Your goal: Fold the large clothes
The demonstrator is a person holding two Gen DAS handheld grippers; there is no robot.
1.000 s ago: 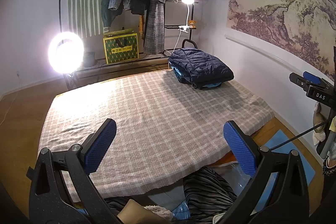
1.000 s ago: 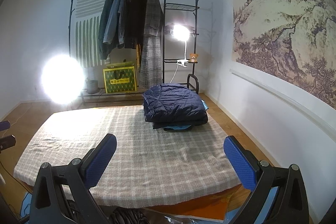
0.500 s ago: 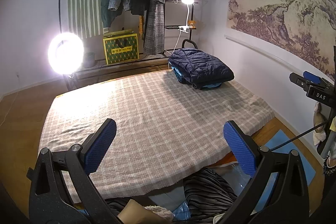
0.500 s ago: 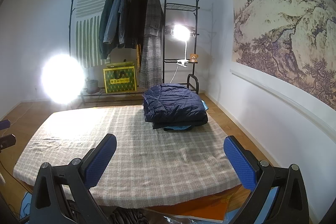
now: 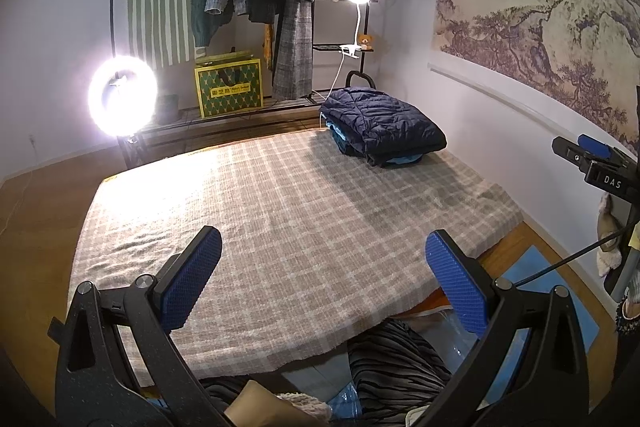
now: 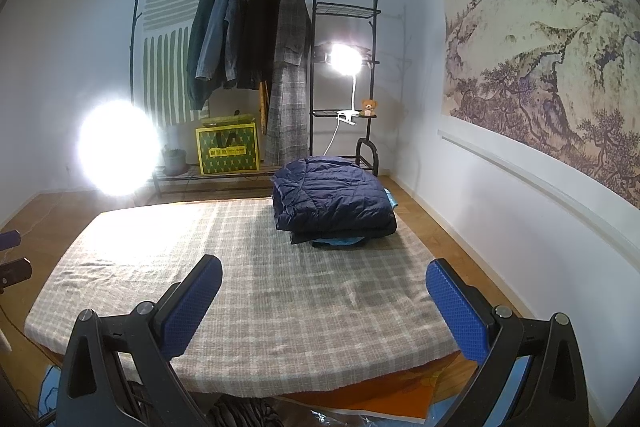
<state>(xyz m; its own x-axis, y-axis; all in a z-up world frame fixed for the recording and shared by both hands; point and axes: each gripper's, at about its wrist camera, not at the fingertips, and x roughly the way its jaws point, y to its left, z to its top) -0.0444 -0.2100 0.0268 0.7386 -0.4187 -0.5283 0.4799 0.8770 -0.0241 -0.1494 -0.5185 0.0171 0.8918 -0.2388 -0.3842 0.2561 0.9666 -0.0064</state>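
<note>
A folded navy quilted jacket (image 5: 384, 121) lies on top of a stack of folded clothes at the far right corner of the checked cloth (image 5: 280, 211); it also shows in the right wrist view (image 6: 332, 195) on the checked cloth (image 6: 248, 291). My left gripper (image 5: 322, 281) is open and empty above the cloth's near edge. My right gripper (image 6: 324, 307) is open and empty above the near edge too. A dark striped garment (image 5: 396, 359) lies in a heap below the cloth's front edge.
A clothes rack (image 6: 256, 39) with hanging coats stands against the back wall, with a yellow-green bag (image 6: 226, 149) below. A ring light (image 5: 122, 95) glares at the left. A clip lamp (image 6: 346, 57) shines on the shelf. The other gripper (image 5: 600, 167) shows at the right edge.
</note>
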